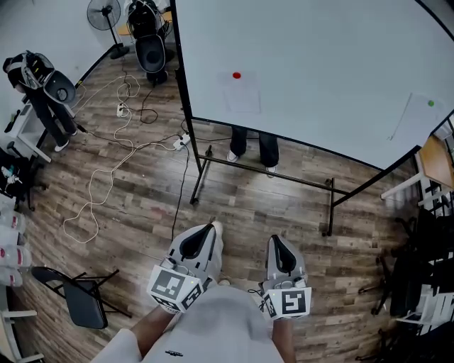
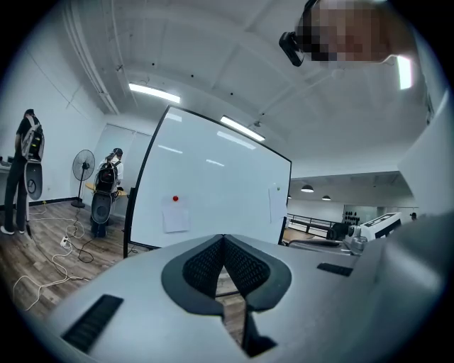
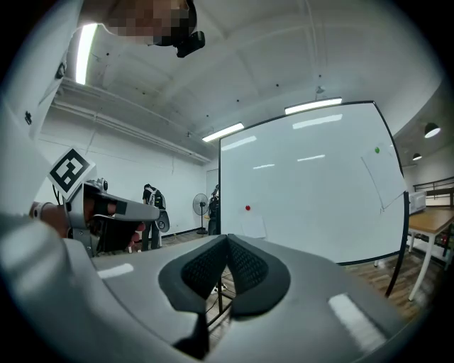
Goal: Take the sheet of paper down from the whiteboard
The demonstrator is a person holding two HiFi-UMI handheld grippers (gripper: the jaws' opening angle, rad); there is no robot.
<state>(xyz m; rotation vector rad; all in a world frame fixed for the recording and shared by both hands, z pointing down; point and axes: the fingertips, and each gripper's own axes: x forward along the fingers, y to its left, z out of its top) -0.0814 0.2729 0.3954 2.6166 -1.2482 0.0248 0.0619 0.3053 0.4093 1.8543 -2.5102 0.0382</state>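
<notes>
Hanging near the middle of the whiteboard point(image 1: 319, 64), the sheet of paper point(image 1: 241, 96) is pinned at its top edge by a red magnet point(image 1: 237, 75) and lies flat against the white surface. Neither gripper is near it: both are low in the head view, well short of the board's stand.

The left gripper point(image 1: 211, 228) points toward the board with its jaws fully closed. In the left gripper view the dark ribbed pads point(image 2: 206, 262) meet at their tips and nothing is between them. The right gripper point(image 1: 275, 241) is just beside it on the right, level with it. Its jaws are also pressed together and empty, as the right gripper view shows. Both gripper views look straight at the paper and its magnet across open wooden floor point(image 1: 142, 191).

What seems to be a second sheet point(image 1: 411, 119) hangs tilted at the board's far right edge under a green magnet point(image 1: 430, 103); it is too faint against the white to be sure.

A person's legs point(image 1: 268, 149) show below the board's bottom edge, behind it. White cables point(image 1: 106, 177) trail over the floor on the left, a pedestal fan point(image 1: 105, 14) stands in the far corner, and a dark folding chair point(image 1: 78, 298) sits at lower left.
</notes>
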